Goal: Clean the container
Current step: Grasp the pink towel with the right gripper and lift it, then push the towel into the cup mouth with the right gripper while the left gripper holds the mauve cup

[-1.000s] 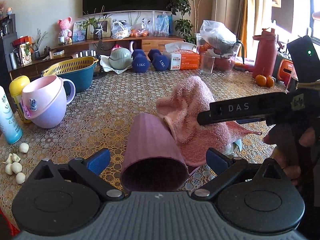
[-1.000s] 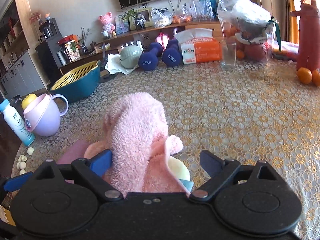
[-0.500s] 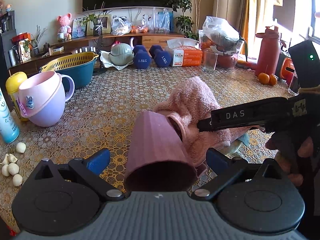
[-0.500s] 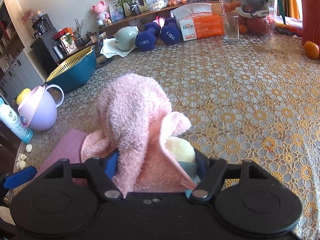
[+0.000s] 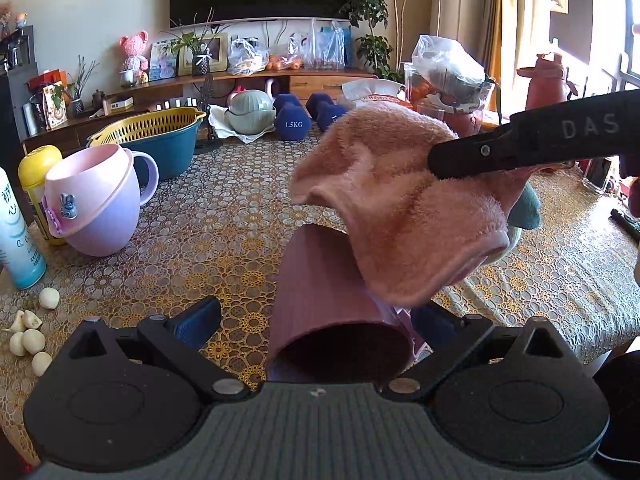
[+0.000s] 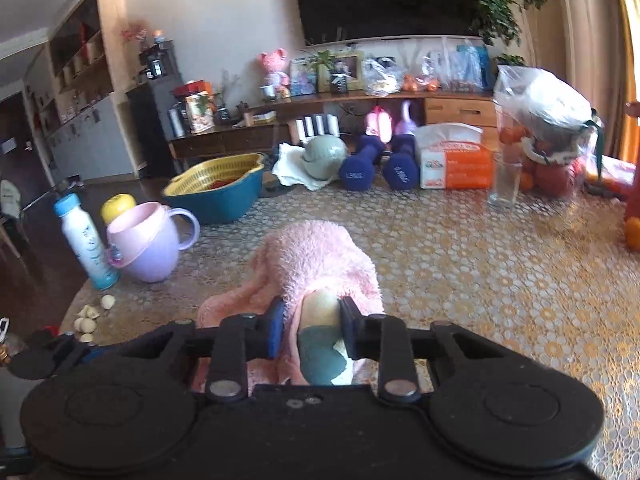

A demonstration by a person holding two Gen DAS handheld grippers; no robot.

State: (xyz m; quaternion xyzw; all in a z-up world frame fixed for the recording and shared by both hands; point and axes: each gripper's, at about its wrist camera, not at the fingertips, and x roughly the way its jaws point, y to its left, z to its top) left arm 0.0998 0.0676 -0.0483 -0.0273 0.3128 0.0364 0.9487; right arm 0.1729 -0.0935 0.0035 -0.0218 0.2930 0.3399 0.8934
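Mauve ribbed plastic cup lies tipped at the tabletop's near edge between your left gripper's wide jaws; light, stiff, slippery, best held across its walls. Your right gripper, jaws just closed, pinches the fluffy pink towel.

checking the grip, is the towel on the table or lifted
Lifted: the right gripper is shut on the towel, which hangs above the cup.

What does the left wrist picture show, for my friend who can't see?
A fluffy pink towel, pinched by the right tool, hangs above a purple cup lying on a gold-patterned table between the left tool's open fingers.
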